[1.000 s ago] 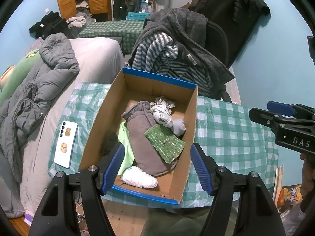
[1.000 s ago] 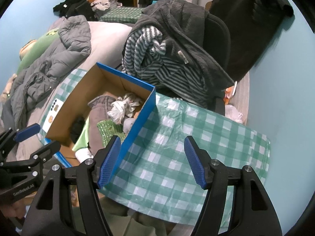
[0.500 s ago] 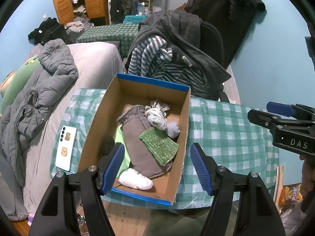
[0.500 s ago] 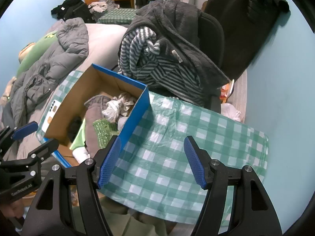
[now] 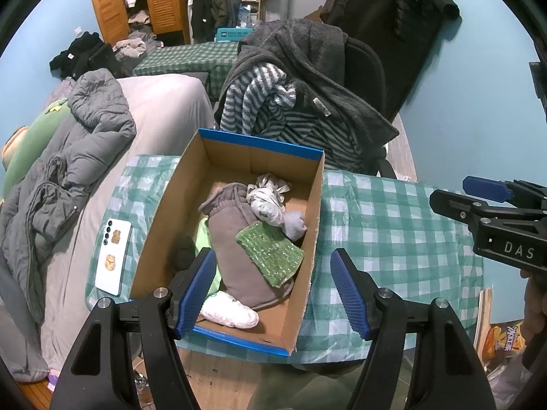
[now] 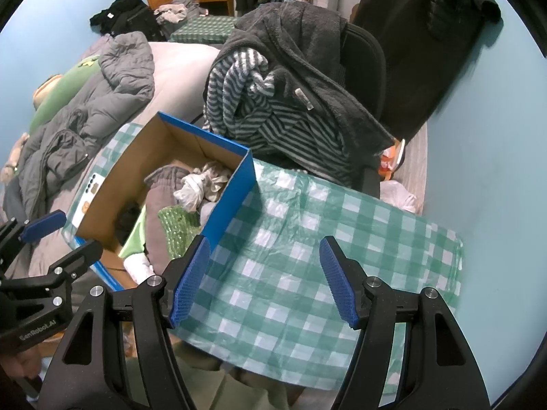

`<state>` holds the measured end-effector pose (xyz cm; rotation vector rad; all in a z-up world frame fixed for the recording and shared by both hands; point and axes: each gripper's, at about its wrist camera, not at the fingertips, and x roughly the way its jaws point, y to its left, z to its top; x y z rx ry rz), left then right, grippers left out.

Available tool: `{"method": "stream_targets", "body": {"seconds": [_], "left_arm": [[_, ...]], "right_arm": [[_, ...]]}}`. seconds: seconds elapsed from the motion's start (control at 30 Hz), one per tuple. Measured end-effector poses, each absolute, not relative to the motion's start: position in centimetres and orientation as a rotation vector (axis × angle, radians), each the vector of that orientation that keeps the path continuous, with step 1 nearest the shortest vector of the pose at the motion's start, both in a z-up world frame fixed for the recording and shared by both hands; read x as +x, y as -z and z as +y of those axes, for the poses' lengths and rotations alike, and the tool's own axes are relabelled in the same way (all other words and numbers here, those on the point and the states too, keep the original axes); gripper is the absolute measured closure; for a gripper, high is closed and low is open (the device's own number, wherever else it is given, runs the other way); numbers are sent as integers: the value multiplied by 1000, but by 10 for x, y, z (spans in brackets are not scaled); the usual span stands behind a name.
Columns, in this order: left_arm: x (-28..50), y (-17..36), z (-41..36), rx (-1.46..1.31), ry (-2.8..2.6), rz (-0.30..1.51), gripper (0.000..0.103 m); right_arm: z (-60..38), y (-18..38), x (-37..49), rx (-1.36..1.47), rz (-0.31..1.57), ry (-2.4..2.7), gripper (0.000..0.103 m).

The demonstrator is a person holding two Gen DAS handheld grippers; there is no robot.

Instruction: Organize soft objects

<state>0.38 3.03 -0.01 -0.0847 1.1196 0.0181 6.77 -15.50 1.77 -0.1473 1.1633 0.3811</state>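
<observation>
A cardboard box (image 5: 239, 157) with blue edges sits on a table under a green checked cloth (image 5: 383, 225). Inside lie a grey garment (image 5: 236, 249), a green textured cloth (image 5: 271, 253), a white bundle (image 5: 268, 201), a small grey sock (image 5: 294, 225), a white sock (image 5: 229, 312), a pale green piece (image 5: 205, 239) and something dark (image 5: 184, 253). My left gripper (image 5: 273, 287) hovers open above the box's near end, holding nothing. My right gripper (image 6: 265, 282) stands open and empty over the bare cloth (image 6: 307, 239), right of the box (image 6: 236, 188).
A white phone (image 5: 112, 256) lies on the cloth left of the box. Behind the table a chair (image 5: 362, 68) is piled with dark and striped garments (image 5: 273, 109). A bed with a grey jacket (image 5: 78, 150) lies left. A blue wall (image 6: 478, 136) bounds the right.
Both views have drawn back a little, so the box and table look smaller and farther away. The things in the box have not moved, and both grippers stay open.
</observation>
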Motion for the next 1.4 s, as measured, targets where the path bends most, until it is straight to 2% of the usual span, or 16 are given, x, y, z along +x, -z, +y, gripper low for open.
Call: {"method": "stream_targets", "body": {"seconds": [1.4], "left_arm": [[-5,-2,4,-60,9,1122,32]], "right_arm": [[-175,-19,60,-128,1168,-370,36]]}}
